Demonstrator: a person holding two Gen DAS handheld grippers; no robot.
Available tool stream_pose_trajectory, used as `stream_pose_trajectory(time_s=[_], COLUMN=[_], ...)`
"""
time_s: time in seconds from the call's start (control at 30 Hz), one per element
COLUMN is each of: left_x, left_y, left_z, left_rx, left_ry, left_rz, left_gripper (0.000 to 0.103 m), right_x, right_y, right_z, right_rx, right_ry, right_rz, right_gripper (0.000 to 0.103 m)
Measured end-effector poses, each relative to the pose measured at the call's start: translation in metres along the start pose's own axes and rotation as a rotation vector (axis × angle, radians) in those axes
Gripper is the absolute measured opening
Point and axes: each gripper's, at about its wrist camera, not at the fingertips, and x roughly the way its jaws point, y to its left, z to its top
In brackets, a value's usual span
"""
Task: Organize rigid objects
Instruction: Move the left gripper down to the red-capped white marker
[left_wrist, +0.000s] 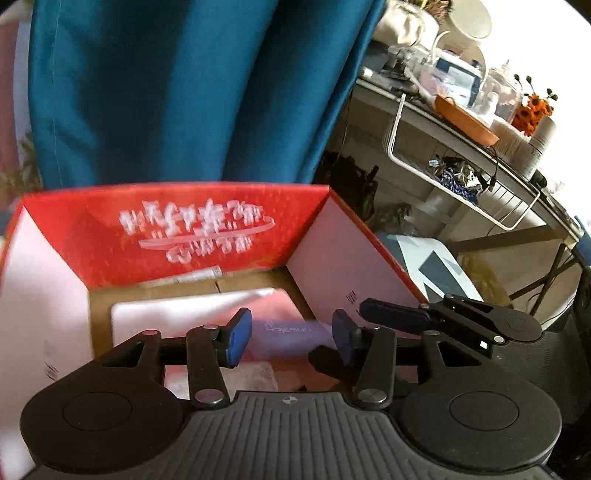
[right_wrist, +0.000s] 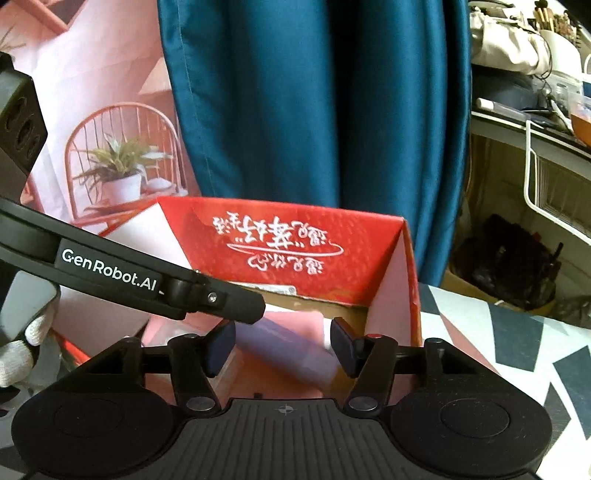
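Observation:
A red cardboard box (left_wrist: 192, 236) stands open in front of me, its flaps up; in the right wrist view its back wall (right_wrist: 280, 243) carries white lettering. A flat white item (left_wrist: 177, 317) lies on its floor. A pale purple block (left_wrist: 288, 338) is blurred and sits in line with my left gripper (left_wrist: 291, 332), whose blue pads stand apart from it. In the right wrist view the purple block (right_wrist: 284, 354) lies tilted, low between the pads of my right gripper (right_wrist: 282, 345), not pressed. One right gripper finger (left_wrist: 391, 317) reaches over the box's right flap. A left gripper finger (right_wrist: 229, 306) crosses from the left.
A blue curtain (left_wrist: 184, 92) hangs behind the box. At the right a cluttered table (left_wrist: 461, 122) carries a white wire basket (left_wrist: 461, 184). The box stands on a patterned cloth (right_wrist: 517, 350). A pink poster (right_wrist: 118, 166) is on the left, and a gloved hand (right_wrist: 22, 350) is at the edge.

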Motion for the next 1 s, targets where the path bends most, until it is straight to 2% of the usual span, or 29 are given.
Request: stream_pose_trajectory(time_s=[0.07,0.17,0.4,0.57,0.7,0.87,1.0], left_x=[-0.009,-0.029,-0.095,-0.13,-0.141,-0.144,-0.136], left_y=[0.0,0.005,0.014,0.021,0.028,0.034,0.034], left_z=[0.001,0.0,-0.012,-0.031,-0.055,-0.08,-0.09], left_rx=[0.017,0.021,0.068,0.058,0.004,-0.085,-0.116], left_ry=[-0.018,-0.046,-0.135,-0.181,-0.183,-0.176,-0.149], left_rz=[0.018,0.021,0.049,0.055,0.067,0.033,0.009], left_gripper=[0.059,0.064,0.065,0.065,0.065,0.063,0.058], right_x=[-0.003,-0.014,-0.056,-0.085,-0.1,-0.111,-0.112], right_y=[0.004,0.009,0.018,0.022,0.024,0.029,0.027], right_z=[0.001,0.002,0.001,-0.006,-0.018,-0.039,-0.056], right_rx=[-0.002,0.01,0.015,0.042,0.06,0.056,0.087], right_ry=[-0.013,-0.034,-0.09,-0.134,-0.145,-0.134,-0.106], right_rz=[-0.001,-0.003,-0.009,-0.026,-0.038,-0.056,-0.058], right_gripper=[0.056,0.059,0.063,0.063,0.064,0.064,0.064])
